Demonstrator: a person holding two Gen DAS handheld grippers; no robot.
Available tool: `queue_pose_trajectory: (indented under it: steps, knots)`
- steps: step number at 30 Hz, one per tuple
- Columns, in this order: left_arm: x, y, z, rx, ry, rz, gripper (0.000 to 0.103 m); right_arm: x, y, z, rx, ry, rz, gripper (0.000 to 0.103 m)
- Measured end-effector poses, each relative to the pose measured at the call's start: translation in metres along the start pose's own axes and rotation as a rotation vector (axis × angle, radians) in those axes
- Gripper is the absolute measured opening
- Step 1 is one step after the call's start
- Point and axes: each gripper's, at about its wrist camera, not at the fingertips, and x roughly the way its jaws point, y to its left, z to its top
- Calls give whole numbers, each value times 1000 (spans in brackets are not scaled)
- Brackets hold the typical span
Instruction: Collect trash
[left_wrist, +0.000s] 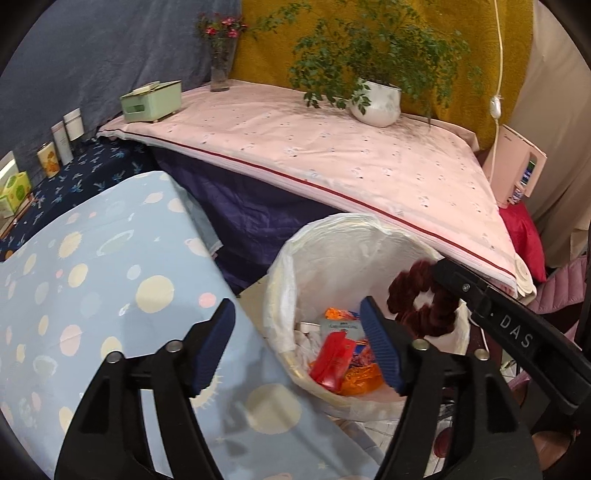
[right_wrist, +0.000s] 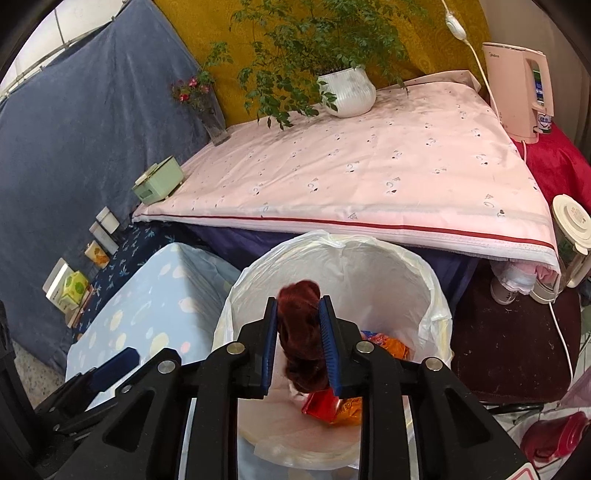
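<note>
A thin, glossy plastic liner (right_wrist: 436, 295) is crinkling over the bin's rim. The maroon scrunchie (right_wrist: 299, 339) is looking like plush velvety cloth. Shiny foil wrappers (left_wrist: 332, 363) are glinting inside, beside matt pink cotton sheeting (left_wrist: 332, 147)

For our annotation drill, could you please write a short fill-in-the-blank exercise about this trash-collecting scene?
1. The right claw holds a dark red ____ over the bin.
2. The left claw stands ____, with nothing between its pads.
3. The bin is lined with a ____ plastic bag.
4. The potted plant stands on the ____ cloth.

Missing words: scrunchie; open; white; pink
</note>
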Motion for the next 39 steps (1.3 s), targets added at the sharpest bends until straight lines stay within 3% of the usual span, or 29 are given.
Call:
queue_pose_trajectory:
  steps: [13,25,39]
  knots:
    - [-3,35,-10,-63,6,56,69,7,30,-6,-91,27,-6,26]
    - [-12,42,-20,-70,3,97,77,-5,47,-24,-238,30,-78,37]
    - [-18,31,-32,-45,41,118,86,-26,33,-35,-297,71,-169,85]
